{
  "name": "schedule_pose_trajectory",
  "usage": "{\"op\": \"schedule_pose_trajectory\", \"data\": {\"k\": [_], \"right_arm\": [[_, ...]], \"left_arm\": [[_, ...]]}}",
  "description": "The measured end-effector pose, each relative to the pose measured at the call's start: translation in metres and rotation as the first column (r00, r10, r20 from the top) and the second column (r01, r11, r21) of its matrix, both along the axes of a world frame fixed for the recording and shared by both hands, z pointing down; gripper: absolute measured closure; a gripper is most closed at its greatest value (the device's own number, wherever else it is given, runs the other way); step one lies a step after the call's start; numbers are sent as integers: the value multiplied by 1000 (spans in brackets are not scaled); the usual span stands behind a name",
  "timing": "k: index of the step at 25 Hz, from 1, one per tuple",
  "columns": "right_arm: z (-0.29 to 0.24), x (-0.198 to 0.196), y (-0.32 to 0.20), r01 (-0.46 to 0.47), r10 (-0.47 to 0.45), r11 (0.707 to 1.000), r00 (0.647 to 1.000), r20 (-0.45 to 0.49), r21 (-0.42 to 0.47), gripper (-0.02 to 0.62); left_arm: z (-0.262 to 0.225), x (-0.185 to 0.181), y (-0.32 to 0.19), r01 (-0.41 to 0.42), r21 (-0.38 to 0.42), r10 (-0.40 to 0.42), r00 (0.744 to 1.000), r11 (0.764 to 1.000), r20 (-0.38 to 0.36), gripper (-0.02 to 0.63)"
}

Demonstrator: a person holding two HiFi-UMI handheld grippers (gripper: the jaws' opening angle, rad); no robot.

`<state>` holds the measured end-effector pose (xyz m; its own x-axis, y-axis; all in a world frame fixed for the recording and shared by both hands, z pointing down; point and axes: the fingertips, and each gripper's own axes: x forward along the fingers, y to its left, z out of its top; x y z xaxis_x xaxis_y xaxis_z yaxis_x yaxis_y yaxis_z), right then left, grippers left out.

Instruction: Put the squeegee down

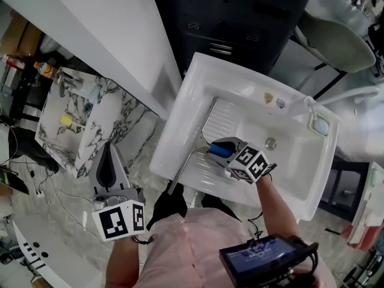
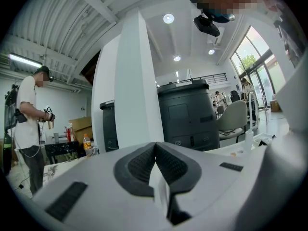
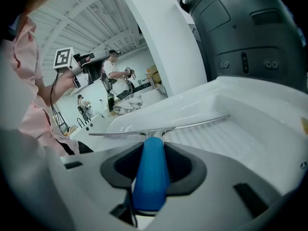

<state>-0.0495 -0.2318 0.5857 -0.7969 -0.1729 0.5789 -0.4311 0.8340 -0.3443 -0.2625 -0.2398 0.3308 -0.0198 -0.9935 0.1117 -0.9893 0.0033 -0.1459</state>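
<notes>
The squeegee has a blue handle (image 3: 151, 172) and a long metal blade (image 3: 163, 129). My right gripper (image 3: 153, 150) is shut on the handle, whose sides the pads press. In the head view the right gripper (image 1: 221, 150) hovers over the white sink (image 1: 288, 167), and the blade (image 1: 193, 146) runs along the basin's left side by the ribbed drainboard. My left gripper (image 1: 108, 152) hangs left of the sink over the floor. Its pads (image 2: 144, 162) meet with nothing between them.
A dark cabinet (image 1: 240, 17) stands behind the sink. A faucet (image 1: 312, 107) rises at the sink's right rim, with the drain (image 1: 270, 143) below it. A marbled counter (image 1: 84, 119) with bottles lies to the left, and a person (image 2: 29, 129) stands far off.
</notes>
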Motion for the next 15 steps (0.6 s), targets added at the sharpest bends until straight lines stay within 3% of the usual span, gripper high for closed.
{"op": "schedule_pose_trajectory", "data": {"k": [4,7,15], "right_arm": [[7,2,3,-6,6,1000,1000,-19,-6,457],[5,4,4,-8,8,1000,1000,-19,-7,419],[-10,15,-1,-47,49,997,998,-28,58,407]], "left_arm": [[0,2,0,-3,1,3,1000,1000,0,597],[0,5,0,-3,1,3,1000,1000,-2,597],[-2,19,6,-26,18,26,1000,999,-15,597]]}}
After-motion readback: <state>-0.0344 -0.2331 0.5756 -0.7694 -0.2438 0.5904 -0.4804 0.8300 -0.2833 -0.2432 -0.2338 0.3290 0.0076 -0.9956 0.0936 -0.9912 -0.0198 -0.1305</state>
